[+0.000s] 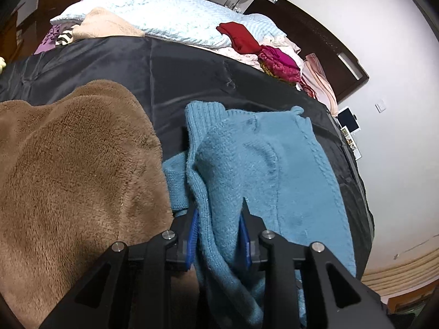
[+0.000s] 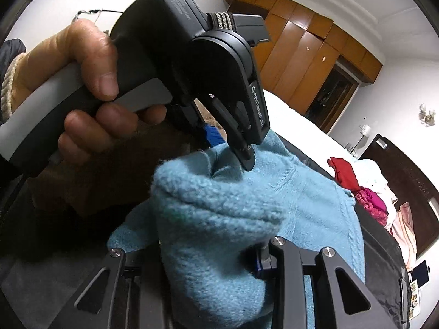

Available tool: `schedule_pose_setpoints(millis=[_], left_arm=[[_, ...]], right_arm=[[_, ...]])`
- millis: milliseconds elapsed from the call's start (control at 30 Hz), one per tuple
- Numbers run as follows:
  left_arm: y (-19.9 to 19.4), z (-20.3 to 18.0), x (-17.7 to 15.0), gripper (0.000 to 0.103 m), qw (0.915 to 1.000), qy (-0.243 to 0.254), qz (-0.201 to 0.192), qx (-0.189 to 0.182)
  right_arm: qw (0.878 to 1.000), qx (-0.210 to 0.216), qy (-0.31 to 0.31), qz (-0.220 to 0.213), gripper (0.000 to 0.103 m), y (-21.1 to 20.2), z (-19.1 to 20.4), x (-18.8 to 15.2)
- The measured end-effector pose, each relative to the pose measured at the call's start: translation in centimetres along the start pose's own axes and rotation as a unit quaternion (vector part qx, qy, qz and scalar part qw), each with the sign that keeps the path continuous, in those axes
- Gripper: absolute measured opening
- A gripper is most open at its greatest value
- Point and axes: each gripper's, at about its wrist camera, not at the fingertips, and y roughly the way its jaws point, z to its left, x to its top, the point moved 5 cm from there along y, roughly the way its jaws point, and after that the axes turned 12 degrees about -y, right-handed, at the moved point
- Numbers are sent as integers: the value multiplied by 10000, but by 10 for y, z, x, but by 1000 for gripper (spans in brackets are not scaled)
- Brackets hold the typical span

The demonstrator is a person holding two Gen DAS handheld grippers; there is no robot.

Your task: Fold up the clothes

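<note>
A light blue knitted sweater [image 1: 263, 164] lies partly spread on the dark bedcover [image 1: 192, 71]. My left gripper [image 1: 218, 216] is shut on a bunched fold of it, and the knit fills the gap between the blue pads [image 1: 193, 227]. In the right wrist view the sweater [image 2: 219, 213] bulges up between my right gripper's [image 2: 208, 249] fingers, which are shut on a thick wad of it. The left gripper [image 2: 229, 150], held by a person's hand [image 2: 90, 82], pinches the same sweater just beyond, close to the right one.
A brown fleece garment [image 1: 76, 164] lies heaped left of the sweater. At the far side of the bed are a pale blue quilt [image 1: 164, 13], a red garment [image 1: 238, 37] and magenta cloth [image 1: 279, 63]. A dark headboard [image 1: 315, 35] and a wooden wardrobe [image 2: 310, 54] stand behind.
</note>
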Motion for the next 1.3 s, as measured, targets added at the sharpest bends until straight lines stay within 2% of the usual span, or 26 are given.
schedule_pose_setpoints(millis=[33, 133, 233, 333, 367, 400, 433, 467, 533, 633, 700, 767, 867, 1033, 1100, 1133, 1200, 1300], left_arm=[[0, 0, -1, 31, 10000, 54, -38, 58], [3, -3, -5, 32, 9992, 253, -163, 262], [3, -4, -10, 33, 9971, 485, -342, 473], [-1, -4, -13, 35, 9953, 563, -449, 655], [-4, -4, -14, 41, 9945, 552, -493, 741], [-7, -3, -14, 51, 9932, 553, -555, 856], [-11, -4, -15, 54, 9914, 591, -626, 987], [-15, -6, -17, 55, 9895, 653, -683, 1096], [-23, -10, -21, 56, 9851, 777, -795, 1314], [-35, -18, -28, 60, 9757, 1002, -996, 1674], [-44, -21, -28, 62, 9703, 1078, -1100, 1865], [-53, -23, -27, 62, 9696, 1045, -1169, 1878], [-65, -31, -28, 66, 9717, 944, -1264, 1758], [-63, -60, -36, 72, 9810, 967, -1219, 1158], [-55, -67, -39, 75, 9840, 958, -1150, 969], [-49, -68, -40, 76, 9849, 932, -1108, 945], [-35, -62, -41, 76, 9857, 824, -999, 1078], [-10, -37, -42, 76, 9843, 542, -800, 1479]], right_arm=[[10000, 27, -8, 17, 36, 1, -1, -1], [9996, 280, 81, 59, 57, 6, -4, -3], [9958, 742, 543, 2, 59, -4, -19, -12], [9842, 1276, 1211, -216, 59, -27, -43, -27], [9805, 1339, 1400, -336, 59, -37, -54, -34], [9763, 1400, 1588, -456, 60, -47, -66, -42], [9729, 1419, 1739, -557, 63, -56, -75, -48], [9713, 1356, 1848, -631, 71, -63, -83, -53], [9683, 1096, 2094, -804, 77, -79, -103, -67], [9627, 1073, 2247, -1059, 77, -95, -115, -73], [9661, 851, 2189, -1067, 77, -95, -123, -71], [9725, 598, 2076, -875, 77, -89, -125, -64], [9761, 671, 1984, -573, 77, -65, -119, -65], [9827, 841, 1643, -151, 77, -36, -80, -66], [9852, 780, 1524, -80, 81, -33, -71, -65], [9863, 753, 1463, -54, 86, -32, -68, -65], [9882, 751, 1333, 40, 92, -26, -61, -65], [9883, 808, 1293, 66, 98, -20, -58, -68]])
